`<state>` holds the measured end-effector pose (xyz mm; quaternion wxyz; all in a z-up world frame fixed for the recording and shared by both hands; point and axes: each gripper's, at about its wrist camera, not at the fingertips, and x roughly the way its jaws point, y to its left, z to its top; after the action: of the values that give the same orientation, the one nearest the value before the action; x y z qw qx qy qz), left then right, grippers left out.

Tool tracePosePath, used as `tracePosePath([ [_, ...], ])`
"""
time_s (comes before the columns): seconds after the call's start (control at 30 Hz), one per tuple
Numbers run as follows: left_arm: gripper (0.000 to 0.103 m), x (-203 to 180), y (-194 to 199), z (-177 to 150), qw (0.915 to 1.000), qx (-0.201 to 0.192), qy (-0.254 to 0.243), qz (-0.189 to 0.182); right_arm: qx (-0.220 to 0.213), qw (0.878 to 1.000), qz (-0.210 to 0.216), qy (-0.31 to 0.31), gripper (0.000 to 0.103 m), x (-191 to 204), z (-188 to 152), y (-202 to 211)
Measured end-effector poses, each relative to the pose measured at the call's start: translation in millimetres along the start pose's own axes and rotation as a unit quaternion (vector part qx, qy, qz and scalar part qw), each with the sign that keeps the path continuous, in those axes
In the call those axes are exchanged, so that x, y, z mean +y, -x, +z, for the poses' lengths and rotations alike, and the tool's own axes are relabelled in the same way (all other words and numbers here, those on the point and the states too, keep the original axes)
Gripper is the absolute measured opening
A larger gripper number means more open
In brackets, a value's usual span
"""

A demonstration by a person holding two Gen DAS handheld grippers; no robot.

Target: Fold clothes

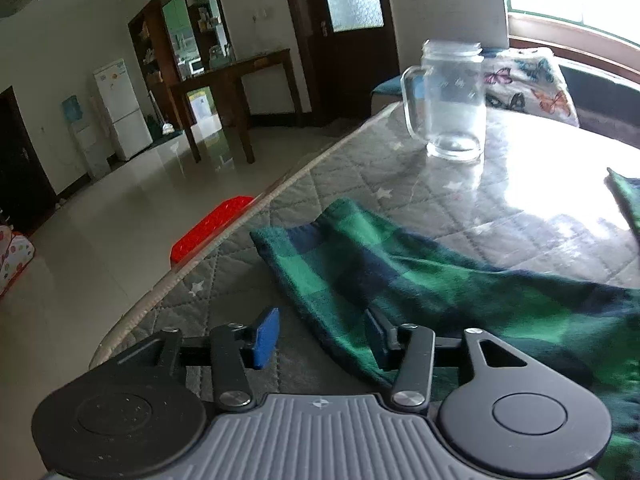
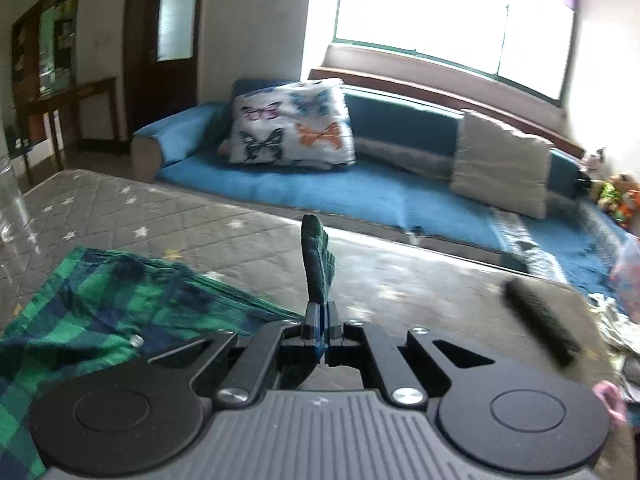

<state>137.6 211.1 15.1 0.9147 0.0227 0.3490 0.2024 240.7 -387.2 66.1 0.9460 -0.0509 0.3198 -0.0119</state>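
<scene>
Covering the table [image 1: 400, 168] in the left wrist view is a grey quilted cloth with small stars, glossy under window glare at the right. A clear glass mug [image 1: 448, 100] with a handle stands at the far side, and a green and navy plaid garment [image 1: 400, 272] lies spread across the near right. Past the table's left edge a red plastic stool [image 1: 208, 228] sits on the pale tiled floor; farther off are a white fridge [image 1: 120, 108], a dark wooden table [image 1: 236, 80] and a dark door [image 1: 344, 20]. The left gripper [image 1: 320, 340] hovers low with its blue pads [image 1: 266, 338] wide apart, the near edge of the garment lying between them, ungrasped.

From the right wrist view, the same quilted surface runs toward a blue sofa [image 2: 360, 188] under a bright window [image 2: 452, 16], with a butterfly-print cushion [image 2: 292, 128] and a beige cushion [image 2: 500, 164] on it. The right gripper [image 2: 322, 320] is closed tight on a fold of the plaid garment [image 2: 100, 304], a tuft standing up above the fingers while the rest trails off to the near left.
</scene>
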Motion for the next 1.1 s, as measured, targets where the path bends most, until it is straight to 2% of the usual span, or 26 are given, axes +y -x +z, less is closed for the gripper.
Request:
tracePosePath([
  [0.27,0.057,-21.3,36.1,-3.2,0.9986,-0.029,-0.020,-0.039,-0.009,0.997,-0.059,-0.050,0.001,-70.8,-38.8,61.8],
  [0.57,0.060,-66.6,65.0,-8.0,0.9920,-0.046,-0.062,-0.100,0.009,0.990,-0.104,-0.092,0.001,-120.3,-95.3,102.4],
  [0.87,0.061,-118.6,89.0,-18.0,0.9793,-0.054,-0.106,-0.164,0.040,0.983,-0.138,-0.114,0.002,-140.0,-150.6,123.3],
  [1.1,0.067,-156.2,108.4,-26.5,0.9670,-0.062,-0.141,-0.203,0.055,0.978,-0.164,-0.117,0.013,-143.6,-173.6,125.5],
])
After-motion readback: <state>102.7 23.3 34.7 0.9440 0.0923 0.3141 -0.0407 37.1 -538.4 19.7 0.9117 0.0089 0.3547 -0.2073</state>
